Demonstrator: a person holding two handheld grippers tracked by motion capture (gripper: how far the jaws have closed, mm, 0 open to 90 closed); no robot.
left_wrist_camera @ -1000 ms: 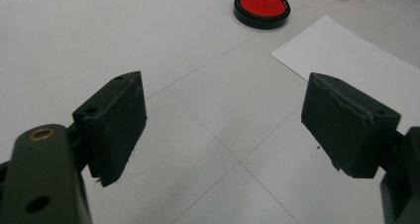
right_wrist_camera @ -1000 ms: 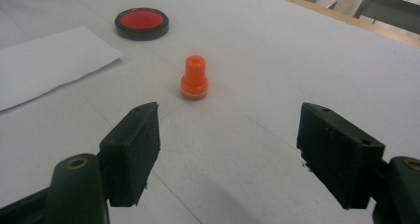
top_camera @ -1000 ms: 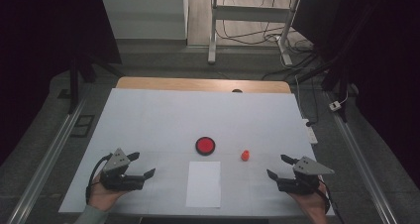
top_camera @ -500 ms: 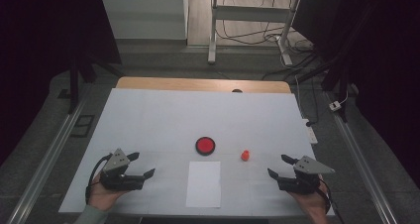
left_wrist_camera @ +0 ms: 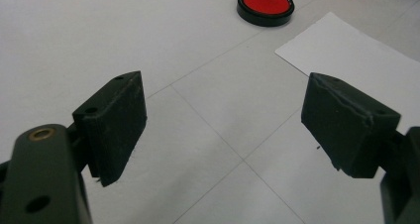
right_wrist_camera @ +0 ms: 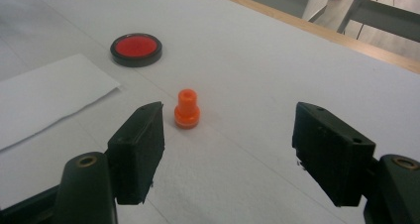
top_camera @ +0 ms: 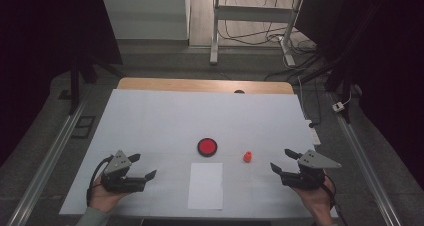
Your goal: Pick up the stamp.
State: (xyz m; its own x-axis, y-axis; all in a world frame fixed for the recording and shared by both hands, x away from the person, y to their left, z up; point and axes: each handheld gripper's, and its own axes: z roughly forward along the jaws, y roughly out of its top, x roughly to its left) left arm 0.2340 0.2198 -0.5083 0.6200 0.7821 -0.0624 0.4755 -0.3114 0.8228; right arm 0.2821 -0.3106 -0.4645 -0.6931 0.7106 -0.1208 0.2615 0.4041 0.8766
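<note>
A round red pad in a black rim (top_camera: pixel 207 147) lies near the middle of the white table, also seen as the red pad (left_wrist_camera: pixel 265 5) and red pad (right_wrist_camera: pixel 136 49). A small orange stamp-like peg (top_camera: pixel 247 156) stands upright to its right, the peg (right_wrist_camera: pixel 187 109) just ahead of my right gripper's left jaw. A white paper sheet (top_camera: pixel 206 185) lies at the front centre. My left gripper (top_camera: pixel 142 167) rests open at the front left, nothing between its jaws. My right gripper (top_camera: pixel 282 160) rests open at the front right, empty.
The white table cover (top_camera: pixel 165 121) ends at a wooden strip (top_camera: pixel 205 86) along the far edge. Metal rails run down both sides of the table. A desk frame and cables stand on the floor beyond.
</note>
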